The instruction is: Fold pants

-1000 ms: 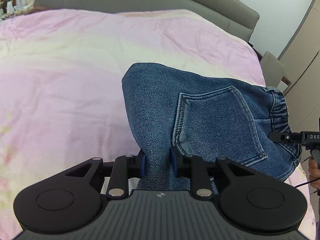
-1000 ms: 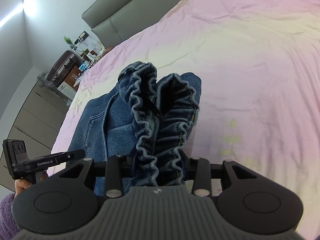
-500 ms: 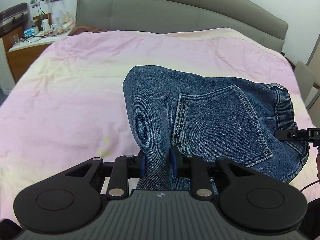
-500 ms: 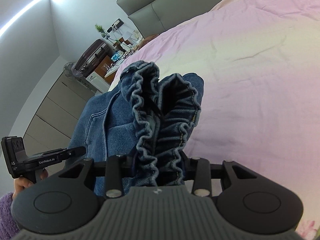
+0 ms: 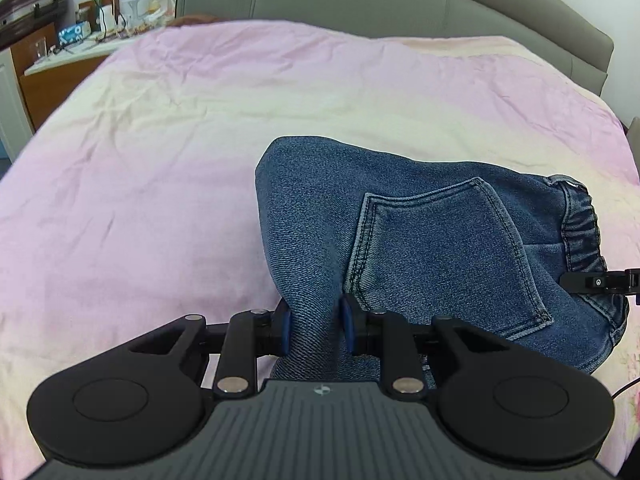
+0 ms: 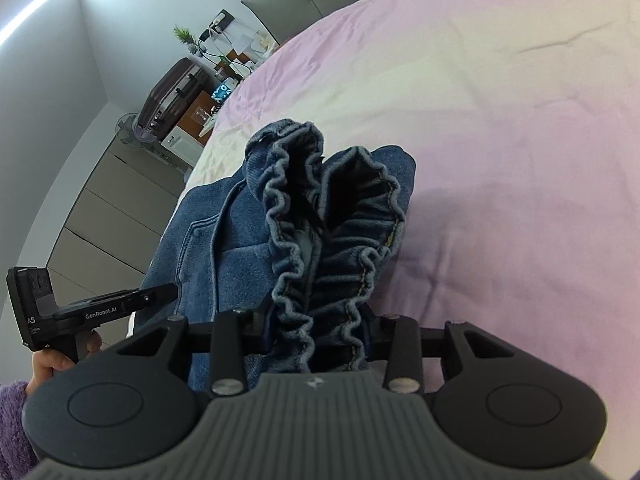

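Note:
Blue denim pants [image 5: 432,240] hang bunched between the two grippers above a pink bed sheet [image 5: 160,168]. A back pocket faces the left wrist camera. My left gripper [image 5: 314,326] is shut on a fold of the denim. My right gripper [image 6: 320,332] is shut on the gathered elastic waistband [image 6: 320,216], which stands up in two ruffled folds. The right gripper's finger also shows at the right edge of the left wrist view [image 5: 600,282]. The left gripper also shows in the right wrist view [image 6: 100,308], in a hand with a purple sleeve.
A grey padded headboard [image 5: 360,4] runs along the far side of the bed. A wooden bedside table [image 5: 52,60] with cables, a plant and a dark suitcase stands at the far left. Grey cabinets [image 6: 112,208] line the wall beside the bed.
Both grippers have lifted and tilted up with the pants still held, so more of the headboard and bedside table has come into view. Both grips are unchanged.

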`<state>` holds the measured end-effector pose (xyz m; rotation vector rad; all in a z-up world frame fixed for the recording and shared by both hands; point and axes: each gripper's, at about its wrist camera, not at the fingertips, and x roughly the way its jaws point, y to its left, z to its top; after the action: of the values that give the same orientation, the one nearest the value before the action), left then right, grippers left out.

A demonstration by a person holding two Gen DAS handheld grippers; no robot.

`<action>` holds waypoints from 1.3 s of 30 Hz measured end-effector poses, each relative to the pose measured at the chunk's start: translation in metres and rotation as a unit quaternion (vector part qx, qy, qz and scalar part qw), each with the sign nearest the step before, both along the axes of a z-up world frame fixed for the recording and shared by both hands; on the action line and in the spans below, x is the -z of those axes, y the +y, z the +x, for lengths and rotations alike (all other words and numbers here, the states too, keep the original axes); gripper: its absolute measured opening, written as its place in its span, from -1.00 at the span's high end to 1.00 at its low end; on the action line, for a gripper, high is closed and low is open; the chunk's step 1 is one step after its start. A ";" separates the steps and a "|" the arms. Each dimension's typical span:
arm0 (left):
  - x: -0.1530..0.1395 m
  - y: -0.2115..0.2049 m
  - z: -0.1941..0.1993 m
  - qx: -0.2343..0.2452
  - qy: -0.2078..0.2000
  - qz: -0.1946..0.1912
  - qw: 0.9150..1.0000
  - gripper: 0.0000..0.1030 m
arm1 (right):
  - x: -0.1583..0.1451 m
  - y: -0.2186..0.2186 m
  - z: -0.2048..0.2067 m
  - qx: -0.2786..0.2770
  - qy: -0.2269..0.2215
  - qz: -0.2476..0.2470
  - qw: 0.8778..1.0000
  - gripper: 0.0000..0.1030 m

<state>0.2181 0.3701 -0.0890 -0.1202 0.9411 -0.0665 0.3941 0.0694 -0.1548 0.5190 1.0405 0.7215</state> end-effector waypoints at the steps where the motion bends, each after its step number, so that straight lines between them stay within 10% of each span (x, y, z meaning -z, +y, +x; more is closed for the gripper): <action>1: 0.010 0.002 0.005 0.001 0.007 -0.001 1.000 0.48 | 0.008 0.003 0.004 -0.002 0.004 -0.007 1.000 0.33; 11: 0.049 0.001 0.005 -0.003 0.013 0.006 1.000 0.31 | 0.066 0.009 0.024 -0.008 0.036 -0.033 0.999 0.18; 14: 0.038 -0.004 0.000 -0.012 0.009 0.031 0.999 0.05 | 0.049 0.014 0.020 -0.014 -0.003 -0.074 0.997 -0.20; 20: 0.005 -0.009 -0.032 -0.011 -0.011 0.074 0.997 0.02 | -0.002 -0.002 -0.005 -0.017 -0.108 -0.132 0.985 -0.32; 26: -0.010 -0.018 -0.063 0.017 -0.001 0.083 0.996 0.04 | -0.046 0.026 -0.026 -0.049 -0.248 -0.157 0.955 0.52; 32: 0.015 -0.020 -0.065 0.030 0.045 0.112 0.992 0.40 | -0.019 0.060 0.003 -0.061 -0.221 -0.196 0.953 0.87; 39: 0.052 -0.012 -0.056 0.038 0.079 0.112 0.990 0.28 | 0.023 0.060 0.028 -0.054 -0.186 -0.231 0.953 1.00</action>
<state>0.1626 0.3584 -0.1405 0.1195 1.1047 -0.0225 0.4221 0.1294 -0.1776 -0.0810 0.8460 0.6151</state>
